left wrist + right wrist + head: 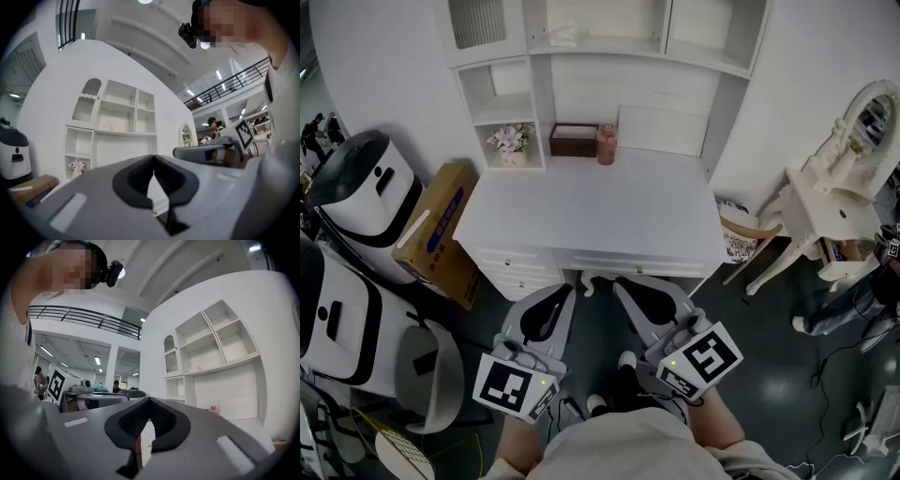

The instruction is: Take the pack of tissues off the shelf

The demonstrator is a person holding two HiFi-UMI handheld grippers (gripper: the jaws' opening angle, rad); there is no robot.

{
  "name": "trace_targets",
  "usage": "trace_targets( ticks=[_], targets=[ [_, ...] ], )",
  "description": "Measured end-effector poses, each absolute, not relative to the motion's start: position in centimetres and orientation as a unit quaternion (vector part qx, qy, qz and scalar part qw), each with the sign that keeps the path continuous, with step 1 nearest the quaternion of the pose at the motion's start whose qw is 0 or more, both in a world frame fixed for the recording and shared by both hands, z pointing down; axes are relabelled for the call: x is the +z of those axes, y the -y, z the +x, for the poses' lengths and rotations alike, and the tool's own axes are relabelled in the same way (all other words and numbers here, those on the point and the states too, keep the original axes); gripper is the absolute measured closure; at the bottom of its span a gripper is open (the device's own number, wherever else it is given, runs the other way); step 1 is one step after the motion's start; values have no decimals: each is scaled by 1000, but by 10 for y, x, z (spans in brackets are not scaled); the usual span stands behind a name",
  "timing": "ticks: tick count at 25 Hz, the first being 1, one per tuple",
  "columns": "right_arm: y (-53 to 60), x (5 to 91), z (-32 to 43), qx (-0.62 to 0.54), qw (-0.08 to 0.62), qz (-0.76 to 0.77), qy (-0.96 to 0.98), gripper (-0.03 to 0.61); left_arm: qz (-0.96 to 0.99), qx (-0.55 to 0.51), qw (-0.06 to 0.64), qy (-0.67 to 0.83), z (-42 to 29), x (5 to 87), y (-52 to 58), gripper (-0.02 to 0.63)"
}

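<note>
A pale thing [561, 36] on the upper shelf [619, 44] is too small and washed out to name, and the shelf unit's [727, 56] top is cut off by the head view's upper edge. Two white machines [352, 183] at the near left run out past the left edge, and the mirror stand [848, 150] at the right is clipped by the right edge. In the right gripper view the right gripper [149, 401] covers most of the counter [255, 425] with its own grey body, and the far-off people [40, 380] are too small to make out.
</note>
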State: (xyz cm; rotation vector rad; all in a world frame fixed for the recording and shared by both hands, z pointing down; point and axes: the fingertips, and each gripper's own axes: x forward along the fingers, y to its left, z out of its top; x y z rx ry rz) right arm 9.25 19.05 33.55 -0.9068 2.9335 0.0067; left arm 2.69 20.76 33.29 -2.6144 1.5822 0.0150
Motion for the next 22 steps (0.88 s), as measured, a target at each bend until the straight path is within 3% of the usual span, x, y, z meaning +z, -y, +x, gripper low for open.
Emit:
trace_targets(
  ticks=[22],
  targets=[
    [-163,339,93,-11,37,-299,-954,578,-858,13,42,-511,32,335,-177,612]
  ],
)
